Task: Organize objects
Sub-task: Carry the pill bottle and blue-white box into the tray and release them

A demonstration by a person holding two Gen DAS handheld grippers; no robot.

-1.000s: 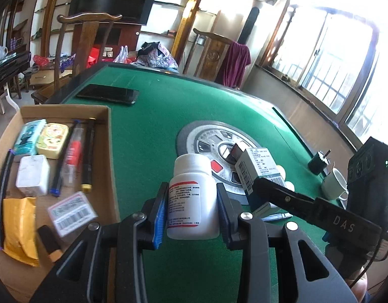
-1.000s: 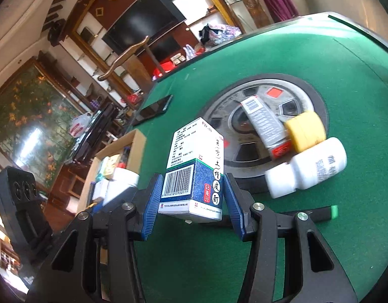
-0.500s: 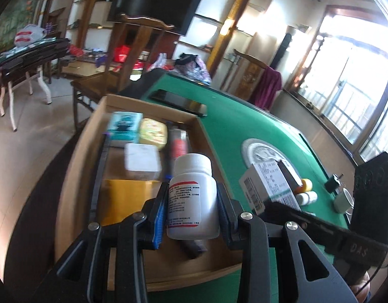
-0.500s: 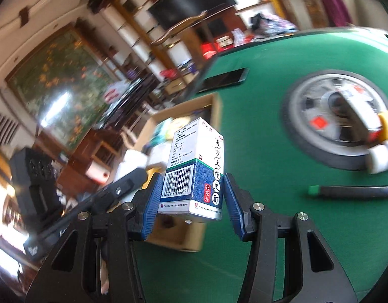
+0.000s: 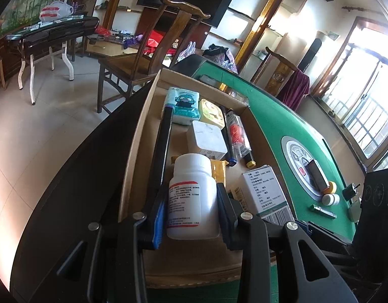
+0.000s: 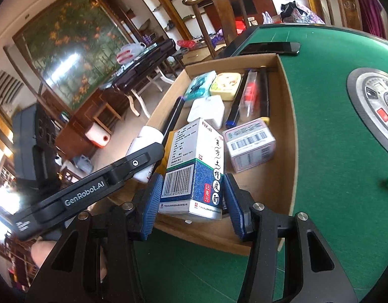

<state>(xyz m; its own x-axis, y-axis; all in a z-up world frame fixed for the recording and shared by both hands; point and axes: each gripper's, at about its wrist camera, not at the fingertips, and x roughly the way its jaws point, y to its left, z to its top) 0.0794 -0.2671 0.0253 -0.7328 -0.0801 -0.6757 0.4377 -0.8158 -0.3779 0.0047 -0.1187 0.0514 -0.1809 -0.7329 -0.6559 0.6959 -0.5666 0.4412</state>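
The left hand-held gripper (image 5: 191, 203) pinches a white pill bottle (image 5: 192, 197) upright by its sides, cap up, so it can go down standing. It hangs over the near end of the cardboard box (image 6: 286, 136), the landmark here. Just right of it, the right hand-held gripper (image 6: 191, 189) clamps a blue-and-white medicine carton (image 6: 194, 169) by its narrow faces, also over the box's near end. Deeper in the box lie a barcoded tin (image 6: 249, 142), a white charger (image 5: 209, 140), pens and a tissue pack (image 5: 184, 103), leaving the near floor free, probably for these two. Beyond the box, a phone (image 6: 269, 48) rests on the green counter (image 6: 327, 131).
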